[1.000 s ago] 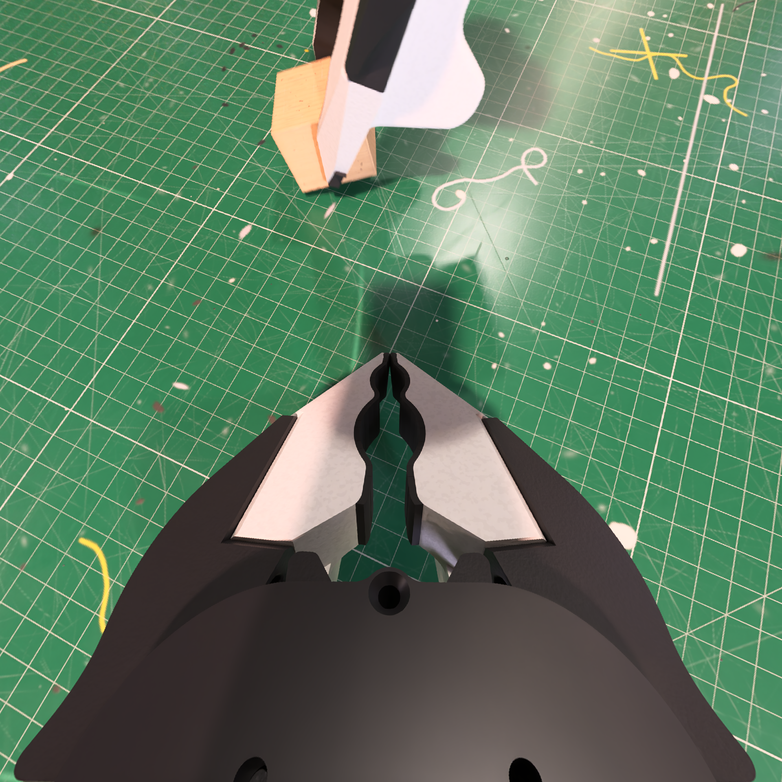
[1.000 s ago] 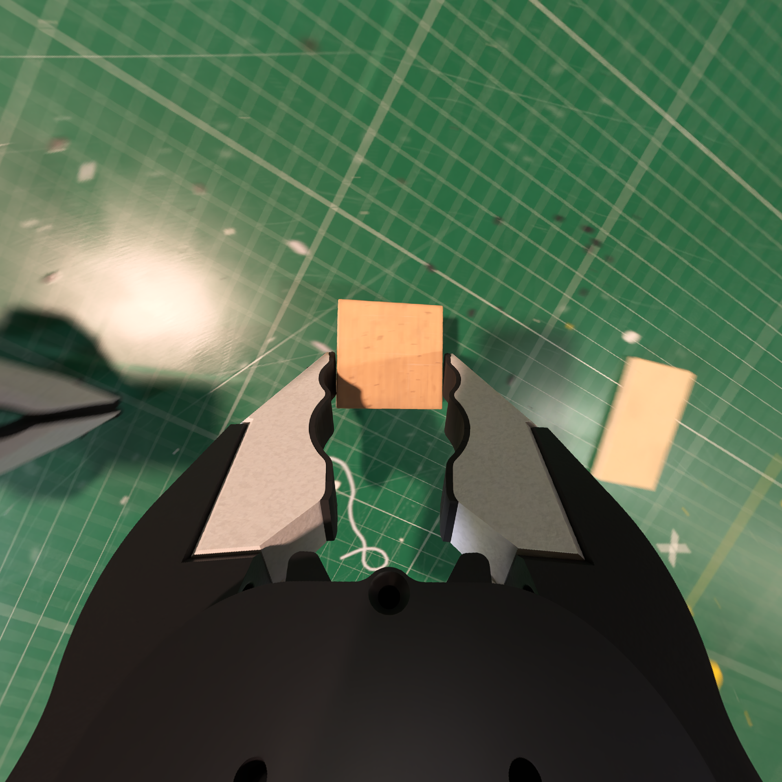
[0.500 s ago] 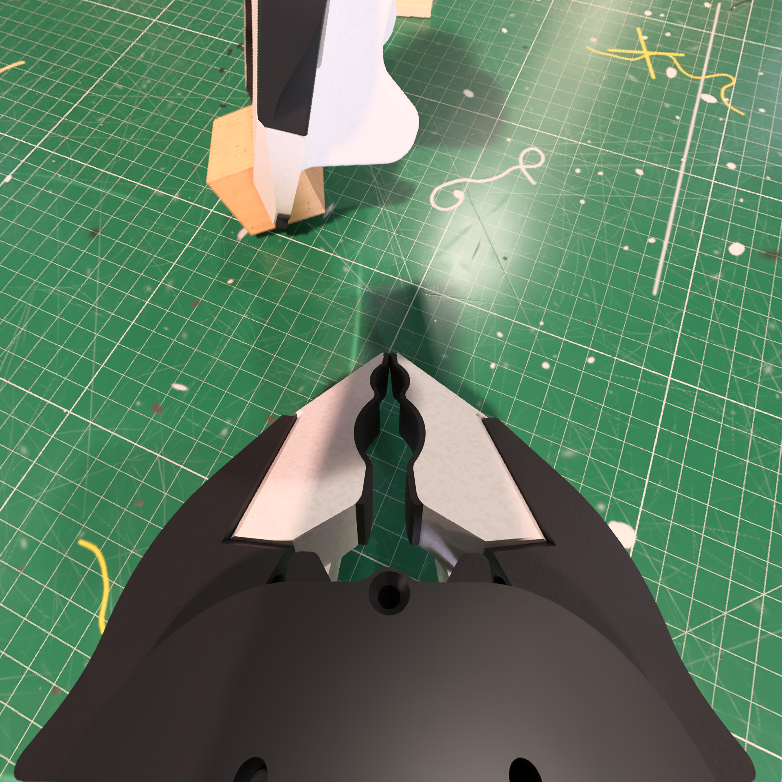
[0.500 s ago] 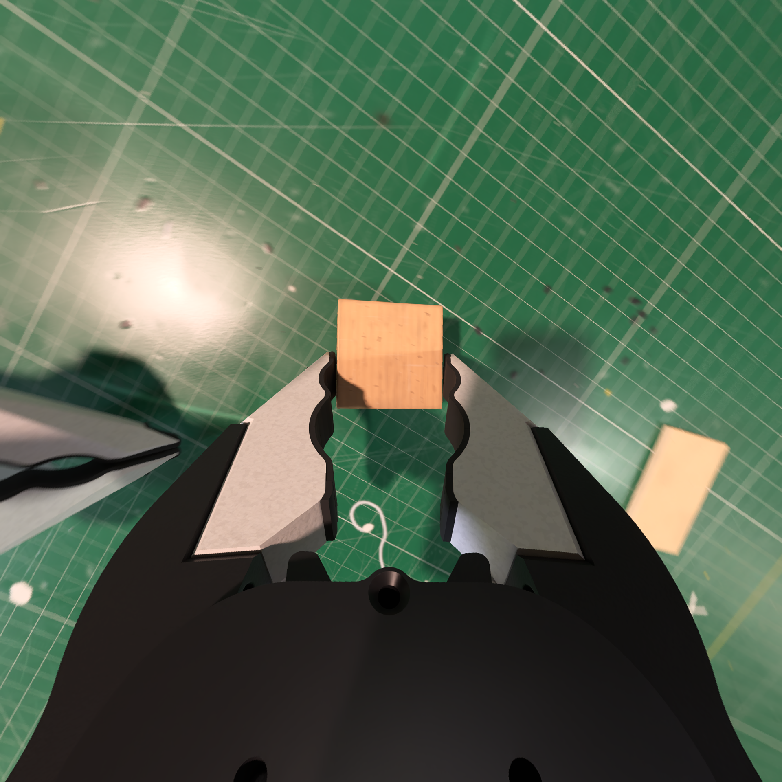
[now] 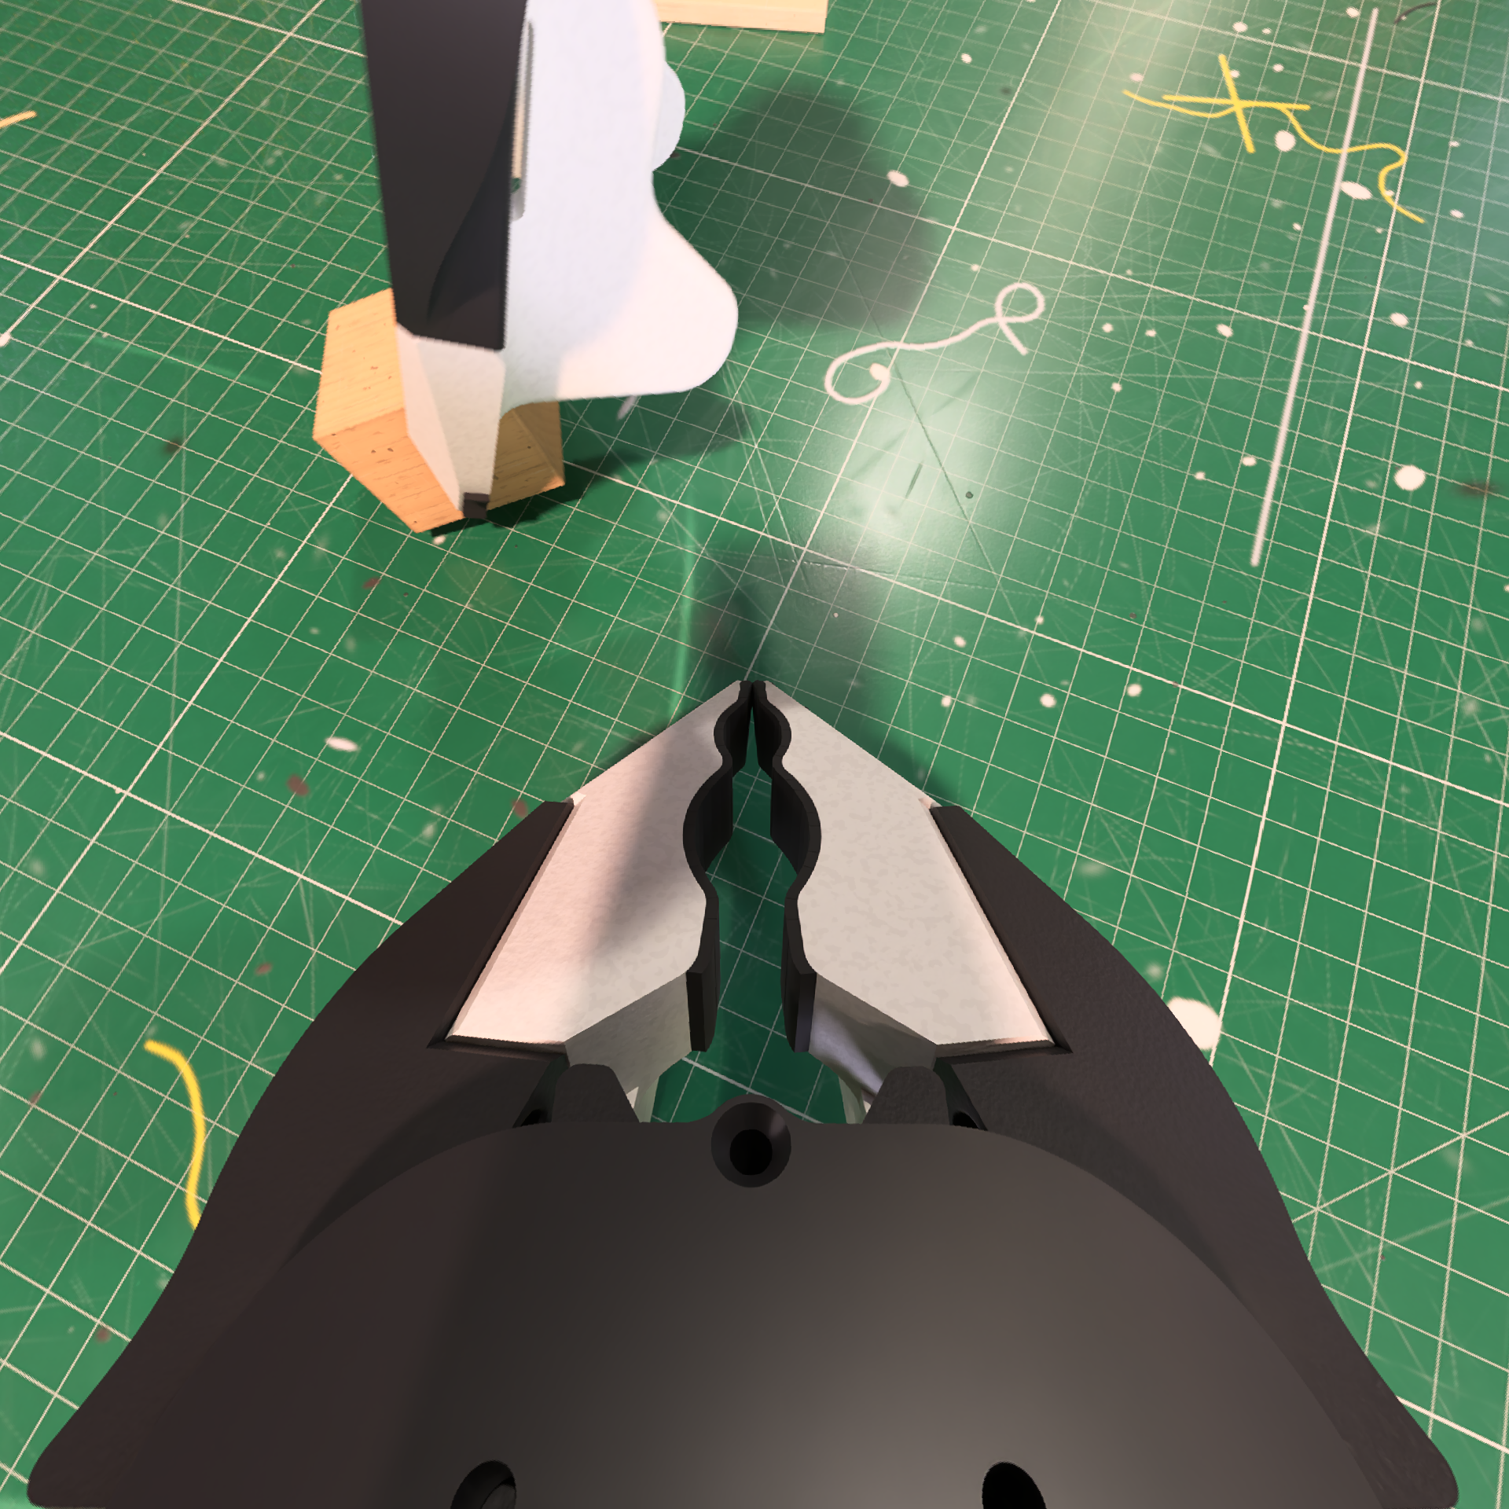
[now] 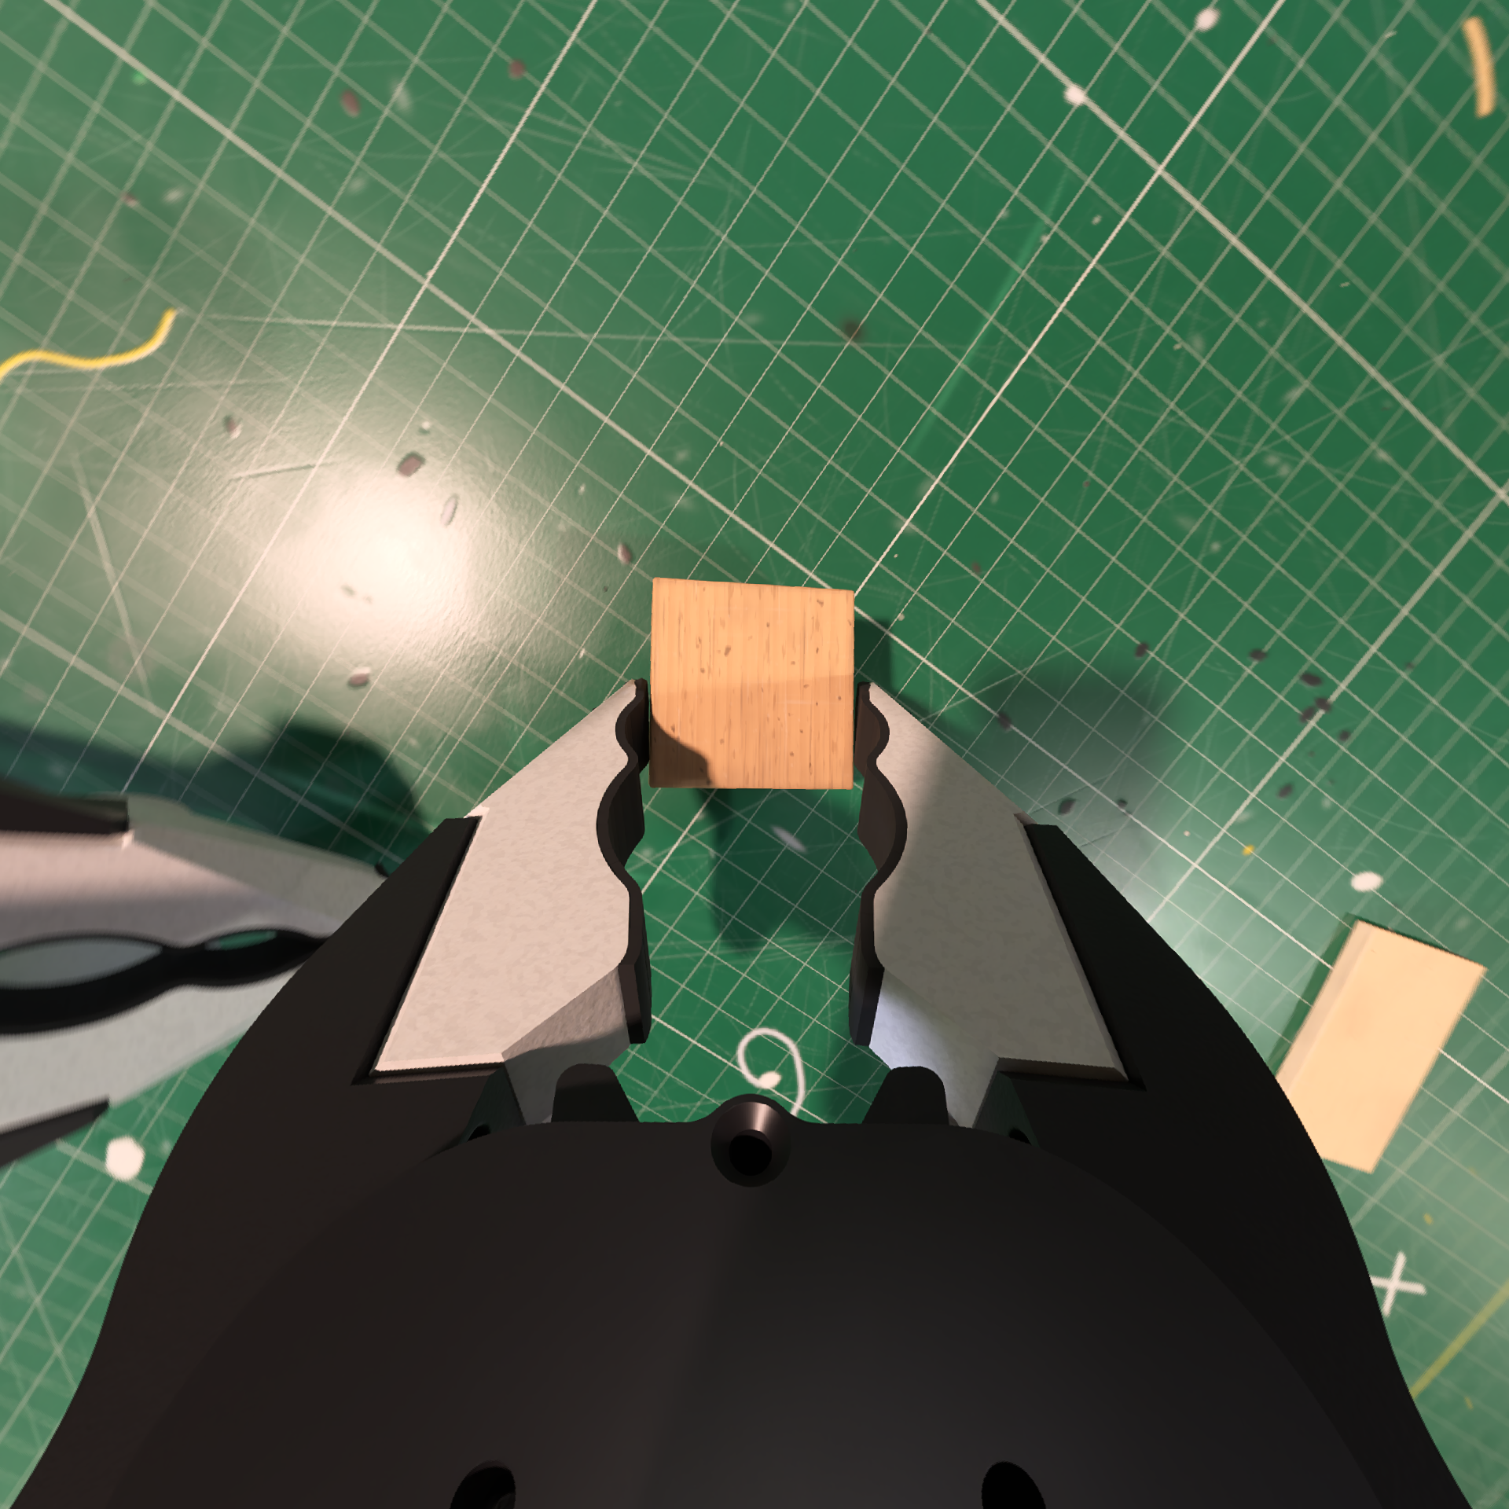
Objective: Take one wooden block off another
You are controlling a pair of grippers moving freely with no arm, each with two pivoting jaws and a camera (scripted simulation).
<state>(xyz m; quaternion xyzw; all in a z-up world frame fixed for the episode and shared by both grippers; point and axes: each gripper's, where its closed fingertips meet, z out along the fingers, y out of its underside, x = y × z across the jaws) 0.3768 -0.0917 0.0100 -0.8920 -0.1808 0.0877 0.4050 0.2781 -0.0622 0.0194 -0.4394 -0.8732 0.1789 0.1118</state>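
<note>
In the left wrist view, the left gripper (image 5: 752,684) fills the lower half of the frame, its jaws pressed together at the tips with nothing between them, hanging over the green gridded tabletop (image 5: 1061,653). In the upper left of the frame the right gripper (image 5: 475,505) points down, its jaws clamped on a wooden block (image 5: 367,408); the block's lower corner sits at or just above the tabletop, and whether it touches cannot be told. At the top edge, right of that gripper, a sliver of a second, paler block (image 5: 739,15) lies flat on the tabletop, well apart from the held one. Two blocks show in this view.

In the right wrist view, looking down, the right gripper (image 6: 751,694) takes up the lower centre, jaws narrowed onto the square wooden block (image 6: 751,686), one fingertip against each of its side faces. The pale flat block (image 6: 1380,1053) lies at the right edge of the frame, apart from the held one. Again two blocks, neither on top of the other. The left gripper (image 6: 343,939) enters from the left edge, mid-height, jaws closed and empty, near the right gripper's body. The tabletop (image 6: 1061,327) bears yellow and white scribbles and paint specks.
</note>
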